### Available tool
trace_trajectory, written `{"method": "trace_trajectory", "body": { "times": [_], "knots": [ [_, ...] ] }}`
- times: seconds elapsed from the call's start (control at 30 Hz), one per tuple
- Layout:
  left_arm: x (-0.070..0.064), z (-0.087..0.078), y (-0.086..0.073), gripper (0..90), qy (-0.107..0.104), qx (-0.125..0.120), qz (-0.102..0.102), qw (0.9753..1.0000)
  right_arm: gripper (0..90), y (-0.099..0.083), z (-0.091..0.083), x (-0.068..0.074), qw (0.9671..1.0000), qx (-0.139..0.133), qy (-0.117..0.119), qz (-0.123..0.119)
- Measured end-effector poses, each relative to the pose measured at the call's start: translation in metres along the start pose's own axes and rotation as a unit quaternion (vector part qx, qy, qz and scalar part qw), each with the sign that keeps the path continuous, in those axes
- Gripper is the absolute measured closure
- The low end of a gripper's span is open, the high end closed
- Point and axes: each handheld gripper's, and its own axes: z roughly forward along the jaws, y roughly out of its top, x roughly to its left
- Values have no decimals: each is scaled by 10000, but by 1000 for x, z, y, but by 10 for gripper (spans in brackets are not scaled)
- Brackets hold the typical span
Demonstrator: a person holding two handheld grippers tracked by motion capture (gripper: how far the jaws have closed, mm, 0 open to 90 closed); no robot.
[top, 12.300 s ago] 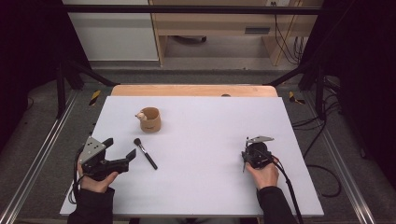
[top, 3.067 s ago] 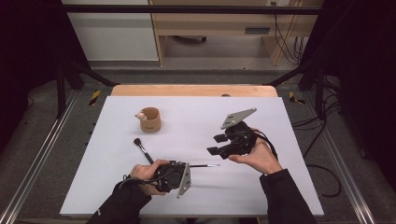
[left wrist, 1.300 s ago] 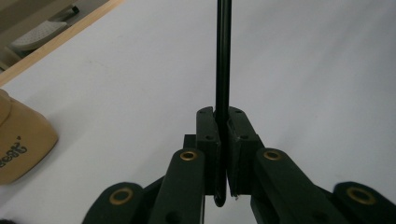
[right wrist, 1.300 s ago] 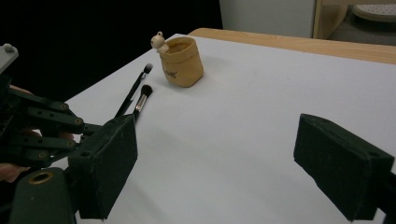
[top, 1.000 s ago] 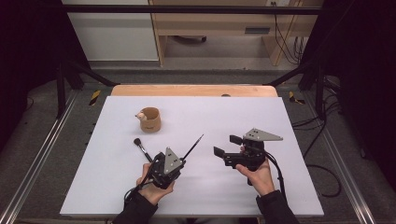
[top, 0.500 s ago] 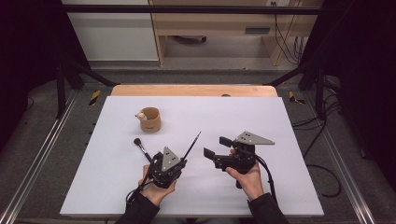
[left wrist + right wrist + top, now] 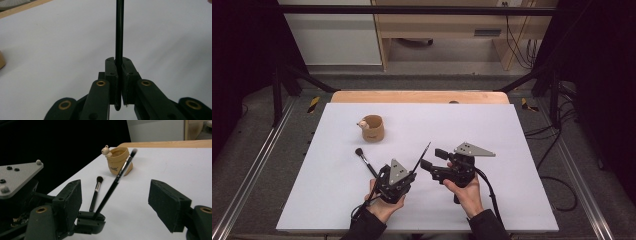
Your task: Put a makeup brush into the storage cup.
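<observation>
The left hand-held gripper point(image 7: 404, 176) is clamped on a thin black brush point(image 7: 422, 156): in the left gripper view its jaws press together on the black handle point(image 7: 119, 37), whose end pokes out just behind the pads. In the high view the brush rises tilted from the jaws, its tip pointing up and toward the right hand-held gripper point(image 7: 430, 159). That gripper stands wide apart with nothing between its pads; the right gripper view shows the brush point(image 7: 117, 178) slanting through the gap, its bristle end blurred against a small tan cup with a figure on its rim point(image 7: 117, 163). A second brush with a dark round head point(image 7: 364, 161) lies flat on the white tabletop point(image 7: 522, 150), just left of the left gripper. The cup point(image 7: 373, 128) stands farther back, well apart from both grippers.
</observation>
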Motion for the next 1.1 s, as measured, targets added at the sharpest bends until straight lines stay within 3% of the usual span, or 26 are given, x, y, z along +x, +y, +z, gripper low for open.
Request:
{"method": "trace_trajectory", "body": {
  "times": [0.17,0.3,0.6,1.1],
  "knots": [
    [-4,0,1,848,-3,-54,-38,10000,336,-2,4,1,10000,-36,-69,50],
    [-7,1,1,848,-38,-44,-55,10000,382,-3,4,0,9995,-137,-36,265],
    [-12,2,2,848,-59,-53,-68,9999,518,-5,5,-4,9986,-182,15,505],
    [-17,2,1,848,-82,-115,-68,9999,754,-5,4,-6,9976,-185,188,635]
  ]
}}
